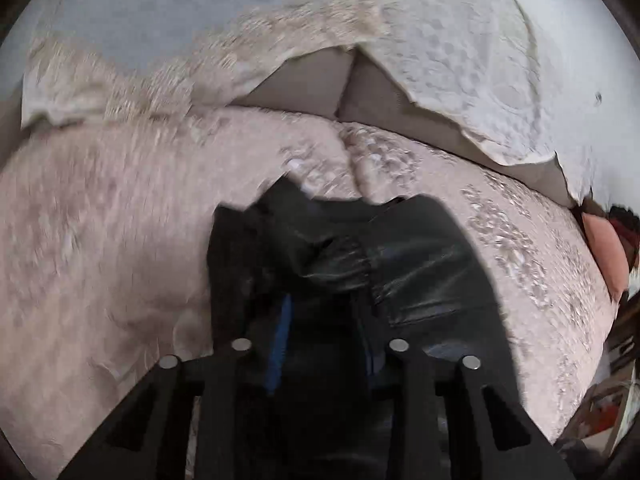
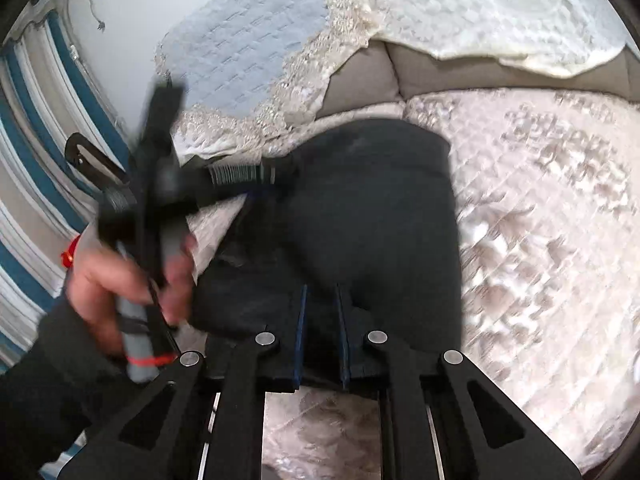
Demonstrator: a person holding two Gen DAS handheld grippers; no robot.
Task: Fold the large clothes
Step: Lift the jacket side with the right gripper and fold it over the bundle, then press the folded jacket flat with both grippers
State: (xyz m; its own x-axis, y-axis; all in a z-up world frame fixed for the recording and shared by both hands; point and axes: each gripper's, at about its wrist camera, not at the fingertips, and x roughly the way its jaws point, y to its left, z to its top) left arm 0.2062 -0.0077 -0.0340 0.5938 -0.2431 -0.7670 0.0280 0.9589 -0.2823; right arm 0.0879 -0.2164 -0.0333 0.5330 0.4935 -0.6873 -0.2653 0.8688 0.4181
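Garment [image 2: 372, 216], a black jacket-like piece, lies on the quilted sofa cover [image 2: 552, 208]; right gripper [image 2: 322, 332] jaws narrowly pinch its near edge, left gripper [image 1: 324, 320] grip unclear, so lift both evenly.

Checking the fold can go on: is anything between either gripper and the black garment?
Nothing visible. The black garment lies on the quilted cover, its fabric between the right gripper's fingers and against the left gripper.
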